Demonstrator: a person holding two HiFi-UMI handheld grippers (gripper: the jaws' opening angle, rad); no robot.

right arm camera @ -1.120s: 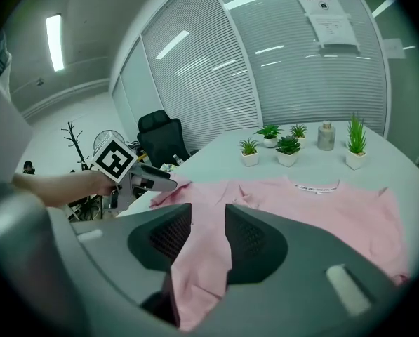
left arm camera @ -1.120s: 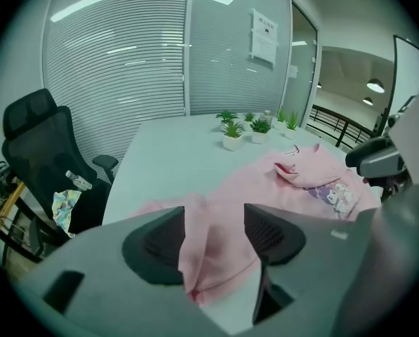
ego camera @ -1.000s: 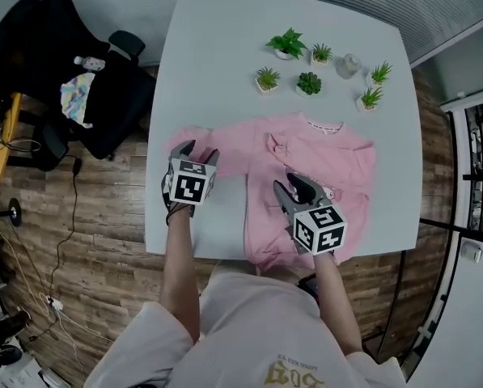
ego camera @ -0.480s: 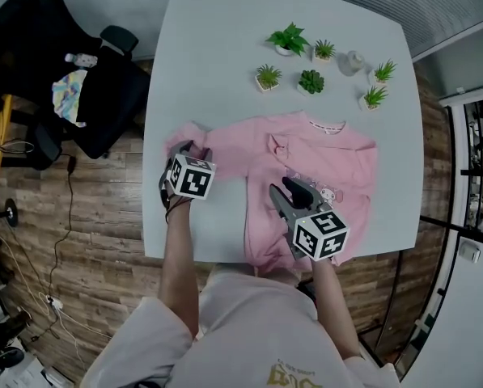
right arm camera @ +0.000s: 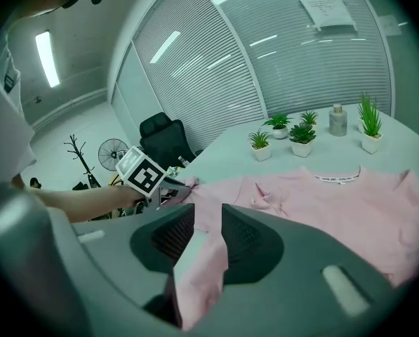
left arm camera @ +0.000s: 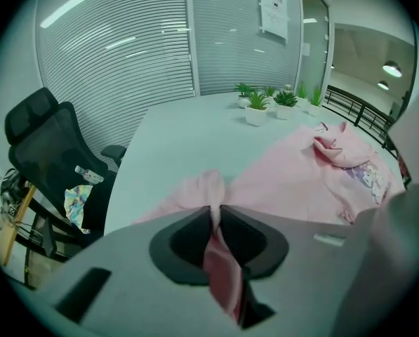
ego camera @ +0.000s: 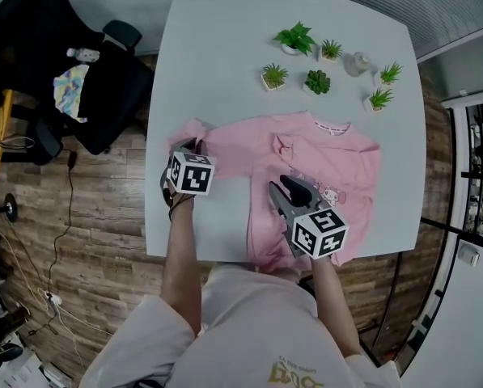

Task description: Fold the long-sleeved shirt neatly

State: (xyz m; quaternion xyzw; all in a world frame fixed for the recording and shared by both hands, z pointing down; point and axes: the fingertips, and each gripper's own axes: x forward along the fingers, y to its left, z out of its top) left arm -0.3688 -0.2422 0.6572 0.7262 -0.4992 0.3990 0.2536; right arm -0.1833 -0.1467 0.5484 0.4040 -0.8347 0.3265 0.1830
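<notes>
Two hand-held grippers are on a pink long-sleeved shirt (ego camera: pixel 330 156), which lies spread across the centre-right of the white table (ego camera: pixel 217 63). The left gripper (ego camera: pixel 189 145) is at centre-left of the head view. Its jaws are closing, nearly together, and pinch the bunched end of the sleeve (left arm camera: pixel 208 188). The right gripper (ego camera: pixel 294 186) is at lower centre, with jaws about half apart and closing. The shirt's folded edge runs between them, not yet clamped. Five small green potted plants (ego camera: pixel 275 76) stand at upper right, past the collar. A black office chair (ego camera: pixel 55 55) is at upper left.
</notes>
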